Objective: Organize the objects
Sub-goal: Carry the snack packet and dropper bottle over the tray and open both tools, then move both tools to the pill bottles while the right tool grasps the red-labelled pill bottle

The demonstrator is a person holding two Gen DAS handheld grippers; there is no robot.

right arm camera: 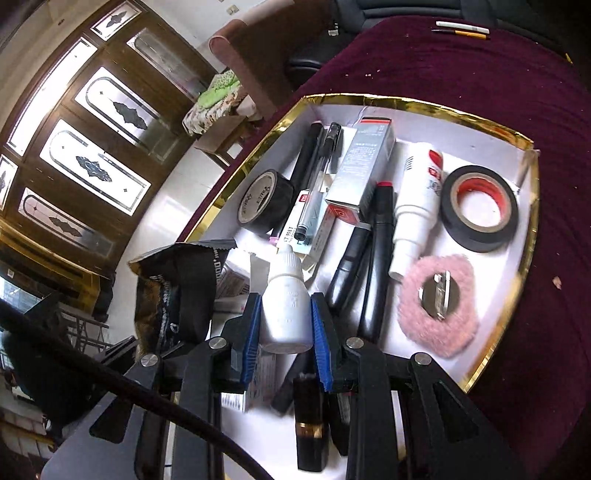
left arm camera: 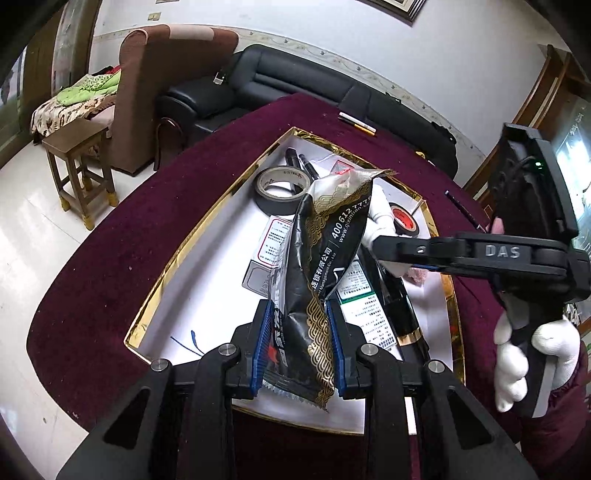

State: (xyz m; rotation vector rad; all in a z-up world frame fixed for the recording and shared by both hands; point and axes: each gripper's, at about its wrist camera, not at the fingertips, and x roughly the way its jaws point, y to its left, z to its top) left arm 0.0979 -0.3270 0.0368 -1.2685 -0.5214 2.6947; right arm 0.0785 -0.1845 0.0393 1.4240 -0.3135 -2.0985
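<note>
While both carried items hung above the gold-rimmed tray [right arm camera: 417, 104], most goods already lay inside it: two tape rolls, pens, cartons, a pink puff [right arm camera: 436, 306]. Two pens [right arm camera: 461, 29] remained out on the maroon tablecloth [left arm camera: 122, 236], so sorting appeared well advanced but unfinished. Left gripper [left arm camera: 297, 347]: jaws narrowly set, clamped on the black-and-gold sachet [left arm camera: 325, 251]. Right gripper [right arm camera: 284, 343]: likewise narrow, clenched on the small white bottle [right arm camera: 286, 295].
</note>
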